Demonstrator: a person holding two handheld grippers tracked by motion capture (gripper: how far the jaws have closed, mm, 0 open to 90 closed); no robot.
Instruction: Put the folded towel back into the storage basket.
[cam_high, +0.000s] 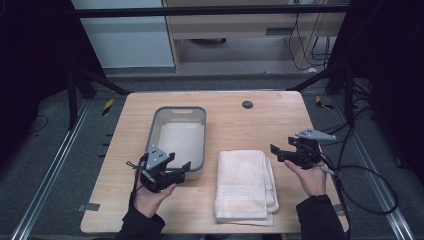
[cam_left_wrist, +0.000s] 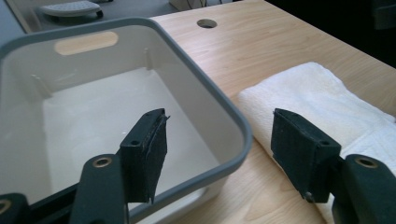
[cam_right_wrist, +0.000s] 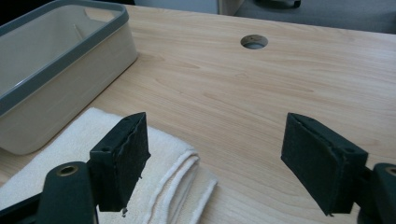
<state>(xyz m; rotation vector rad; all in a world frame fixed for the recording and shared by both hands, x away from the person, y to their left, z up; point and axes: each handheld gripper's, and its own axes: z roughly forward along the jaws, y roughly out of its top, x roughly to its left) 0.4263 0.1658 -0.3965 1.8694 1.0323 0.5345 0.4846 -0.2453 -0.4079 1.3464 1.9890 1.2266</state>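
Note:
A white bin with a grey rim (cam_high: 153, 131) stands left of centre on the wooden table (cam_high: 240, 125); a pale layer lines its floor. A folded white towel (cam_high: 245, 185) lies to its right, near the front edge. My left gripper (cam_high: 180, 161) hovers at the bin's front right corner, open. In the left gripper view (cam_left_wrist: 217, 135) one jaw is over the bin (cam_left_wrist: 187, 74) and the other over the towel (cam_left_wrist: 327, 102). My right gripper (cam_high: 276, 153) is open just right of the towel's far end, pointing left. Its pads (cam_right_wrist: 123, 154) frame bare wood, with the towel (cam_right_wrist: 60, 158) under the left one.
A round cable hole (cam_high: 247, 104) sits near the table's far edge. The right gripper's cables (cam_high: 370, 175) loop off the table's right side. Black frame struts (cam_high: 100, 80) stand at the far corners. Bare wood lies between the bin and the right edge.

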